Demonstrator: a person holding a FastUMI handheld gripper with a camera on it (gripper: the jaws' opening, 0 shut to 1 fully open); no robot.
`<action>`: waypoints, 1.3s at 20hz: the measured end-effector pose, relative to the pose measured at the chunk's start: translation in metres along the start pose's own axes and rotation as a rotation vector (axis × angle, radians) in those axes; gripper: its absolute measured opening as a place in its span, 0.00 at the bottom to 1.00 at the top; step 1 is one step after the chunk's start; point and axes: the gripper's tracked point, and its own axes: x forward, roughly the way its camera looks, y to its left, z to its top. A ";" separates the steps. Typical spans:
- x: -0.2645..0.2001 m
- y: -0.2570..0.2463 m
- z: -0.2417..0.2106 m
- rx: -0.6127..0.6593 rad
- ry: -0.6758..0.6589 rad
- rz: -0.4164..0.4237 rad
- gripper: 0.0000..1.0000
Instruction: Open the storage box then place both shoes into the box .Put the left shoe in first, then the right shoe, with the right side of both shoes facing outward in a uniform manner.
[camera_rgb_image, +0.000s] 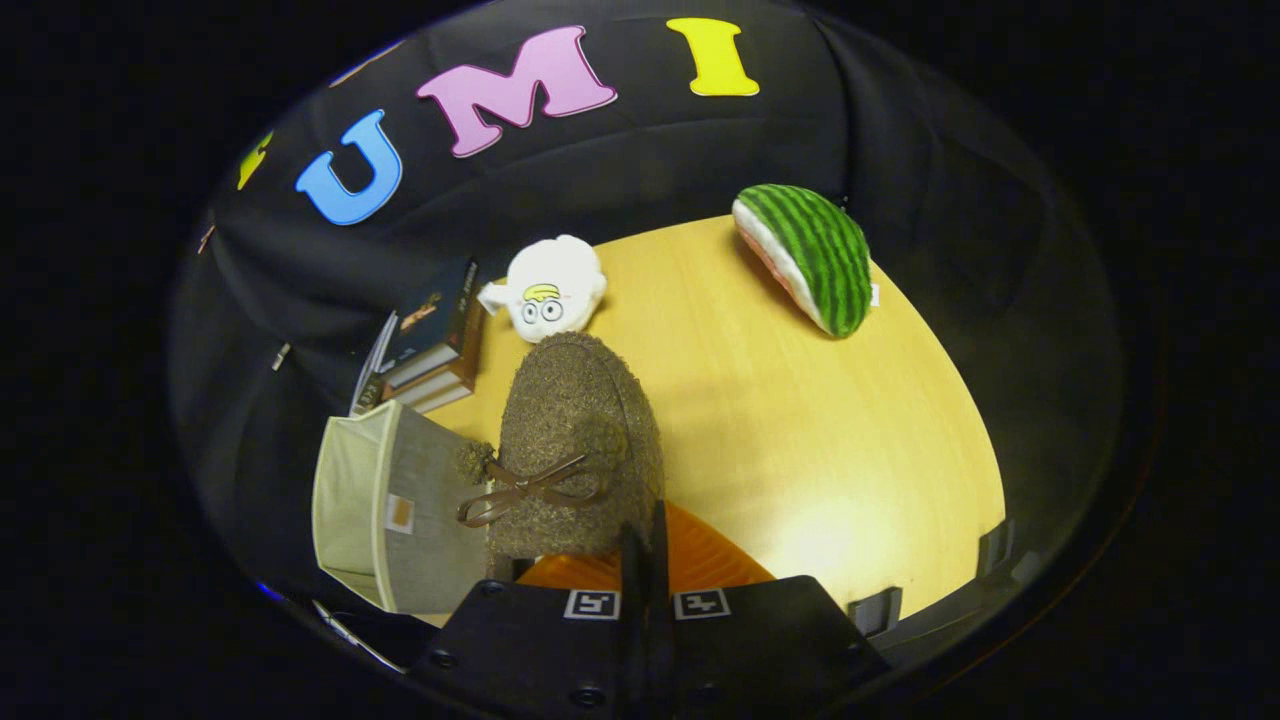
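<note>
A brown fuzzy shoe (575, 440) with a dark bow on its front hangs off the wooden table, its toe pointing away from me. My gripper (646, 545) is shut on the shoe's back rim, fingers pressed close together just behind the bow. Left of the shoe and lower stands the beige storage box (400, 510), its grey front flap turned toward the shoe. The inside of the box is hidden from here.
A stack of books (430, 345) lies beyond the box by the booth wall. A white plush toy (553, 290) sits past the shoe's toe. A watermelon-slice plush (808, 255) lies far right on the table (830, 430).
</note>
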 end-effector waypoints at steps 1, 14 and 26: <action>-0.007 0.017 0.003 0.009 -0.013 0.016 0.05; -0.017 0.187 -0.013 0.031 0.001 0.140 0.05; 0.043 0.238 -0.056 -0.031 0.104 0.087 0.05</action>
